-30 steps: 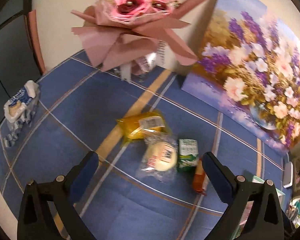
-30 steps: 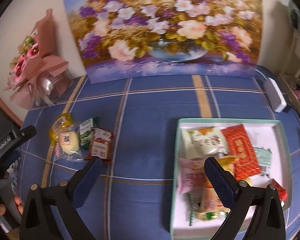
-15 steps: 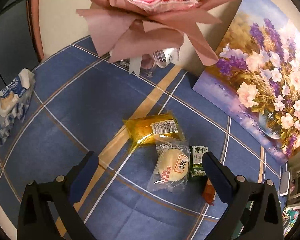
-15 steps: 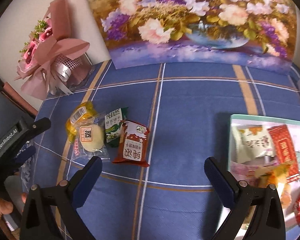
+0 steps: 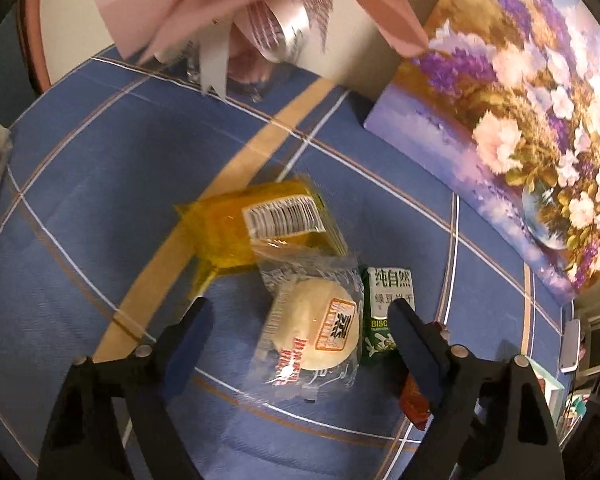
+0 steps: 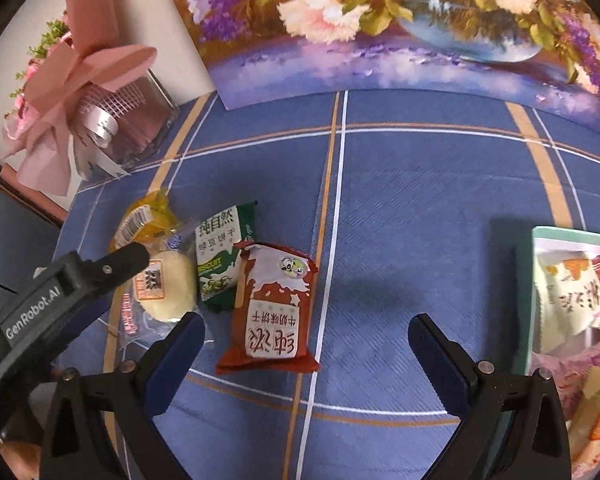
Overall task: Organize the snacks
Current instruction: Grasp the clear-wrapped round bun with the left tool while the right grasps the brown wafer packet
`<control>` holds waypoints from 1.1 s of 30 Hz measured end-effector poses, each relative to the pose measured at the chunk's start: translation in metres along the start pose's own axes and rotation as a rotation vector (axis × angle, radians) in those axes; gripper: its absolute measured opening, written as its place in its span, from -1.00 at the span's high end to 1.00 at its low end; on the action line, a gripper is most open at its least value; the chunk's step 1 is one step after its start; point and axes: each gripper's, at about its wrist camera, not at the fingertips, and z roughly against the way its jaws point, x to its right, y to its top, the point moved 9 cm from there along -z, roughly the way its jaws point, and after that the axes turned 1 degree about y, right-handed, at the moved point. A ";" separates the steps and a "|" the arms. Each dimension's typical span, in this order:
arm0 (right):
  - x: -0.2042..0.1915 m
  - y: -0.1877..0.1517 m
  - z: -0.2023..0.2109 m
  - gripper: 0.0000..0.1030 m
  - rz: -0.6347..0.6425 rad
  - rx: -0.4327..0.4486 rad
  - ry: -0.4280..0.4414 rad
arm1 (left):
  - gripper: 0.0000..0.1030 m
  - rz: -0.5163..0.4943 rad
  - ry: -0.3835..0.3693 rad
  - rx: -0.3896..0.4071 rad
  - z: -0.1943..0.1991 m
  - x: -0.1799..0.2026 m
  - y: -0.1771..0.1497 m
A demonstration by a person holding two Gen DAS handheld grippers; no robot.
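Right wrist view, red biscuit packet (image 6: 271, 308) lengthwise, pointing away

Flower painting (image 6: 380, 20) beside pink bouquet (image 6: 72, 92).

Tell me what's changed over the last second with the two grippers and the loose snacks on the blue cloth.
Both grippers came down toward the loose snacks. The left gripper now straddles the round pastry packet, its jaws closing but not yet gripping. The right gripper, open, swung away from the tray to hang over the red biscuit packet. The snacks, the yellow packet and green packet included, lie where they were.
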 end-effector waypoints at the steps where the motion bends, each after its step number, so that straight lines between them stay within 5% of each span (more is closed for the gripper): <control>1: 0.000 0.000 -0.004 -0.98 0.001 -0.004 0.000 | -0.72 -0.004 -0.002 -0.007 -0.003 0.001 -0.001; 19: -0.006 0.000 -0.035 -0.65 0.045 -0.016 -0.053 | -0.14 -0.011 -0.021 -0.094 -0.034 0.007 -0.016; 24: 0.002 0.003 -0.030 -0.05 0.055 0.000 -0.099 | -0.09 -0.009 -0.022 -0.098 -0.035 0.008 -0.017; 33: 0.012 0.005 -0.025 0.38 0.010 0.004 -0.039 | -0.05 -0.004 -0.020 -0.099 -0.033 0.007 -0.018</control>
